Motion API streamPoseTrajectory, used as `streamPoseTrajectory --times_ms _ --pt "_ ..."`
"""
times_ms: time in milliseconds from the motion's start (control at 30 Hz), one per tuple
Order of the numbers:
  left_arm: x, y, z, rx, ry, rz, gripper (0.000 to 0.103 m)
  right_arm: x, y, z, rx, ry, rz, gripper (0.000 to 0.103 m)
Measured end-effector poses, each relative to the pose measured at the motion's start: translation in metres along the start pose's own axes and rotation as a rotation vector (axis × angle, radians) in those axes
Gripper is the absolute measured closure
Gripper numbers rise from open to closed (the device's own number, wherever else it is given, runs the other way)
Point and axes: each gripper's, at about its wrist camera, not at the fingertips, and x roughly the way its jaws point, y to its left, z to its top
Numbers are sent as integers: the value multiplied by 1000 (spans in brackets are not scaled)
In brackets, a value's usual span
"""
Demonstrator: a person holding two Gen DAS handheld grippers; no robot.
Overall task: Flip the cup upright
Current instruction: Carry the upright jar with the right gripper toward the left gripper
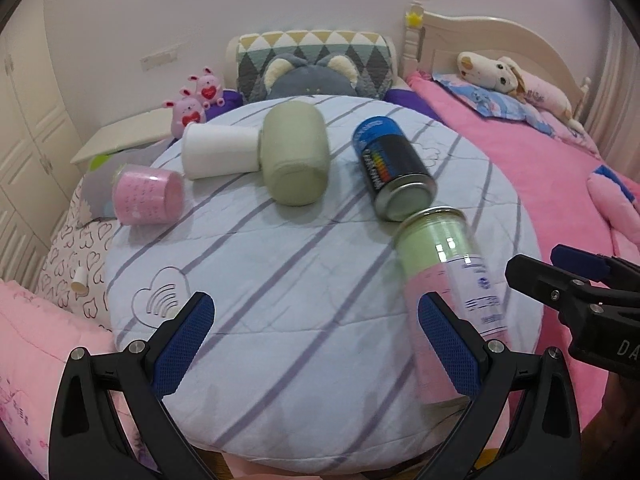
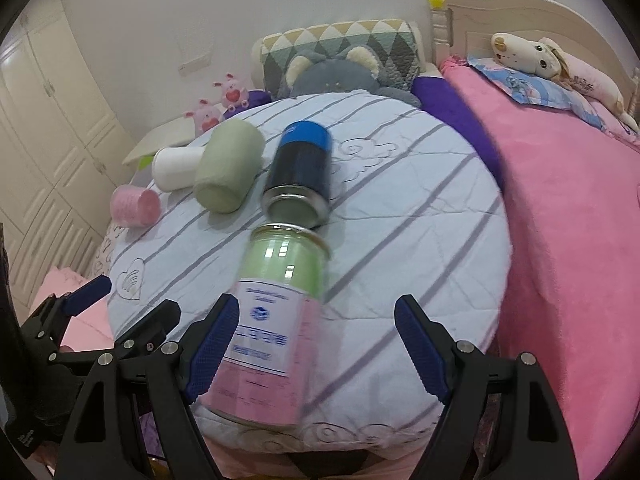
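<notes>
Five cups point(image 1: 148, 195) lying on round cushion point(image 1: 280, 280), two grippers point(image 1: 316, 344), fingers point(image 2: 214, 344) spread

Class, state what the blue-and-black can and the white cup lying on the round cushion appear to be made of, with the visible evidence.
Blue-and-black can: probably metal, glossy printed wall with a shiny silvery rim. White cup: matte and plain, likely paper or plastic; the look leaves it open.

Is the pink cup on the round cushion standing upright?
No, the pink cup lies on its side near the left edge of the striped round cushion, beside the white cup.
</notes>
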Motion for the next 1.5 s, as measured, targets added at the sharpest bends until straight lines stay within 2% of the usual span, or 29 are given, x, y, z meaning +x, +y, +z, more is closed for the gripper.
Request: streamPoseTrajectory --times_ms 333,433,800,1067,1300,1500 --pt "15 -51 15 17 41 -27 0 -1 -60 3 95 -14 -3 21" --pt "25 -65 21 13 70 -5 0 5 -74 7 90 -10 16 21" --pt "62 -85 32 -43 153 101 0 43 -105 14 30 81 84 21" --pt "68 -98 34 -5 188 127 0 60 -131 19 58 120 93 21" --pt "73 -98 36 -11 224 114 1 64 -137 20 70 136 103 21" --pt "77 -92 37 -57 255 80 27 65 -137 20 65 149 102 21"
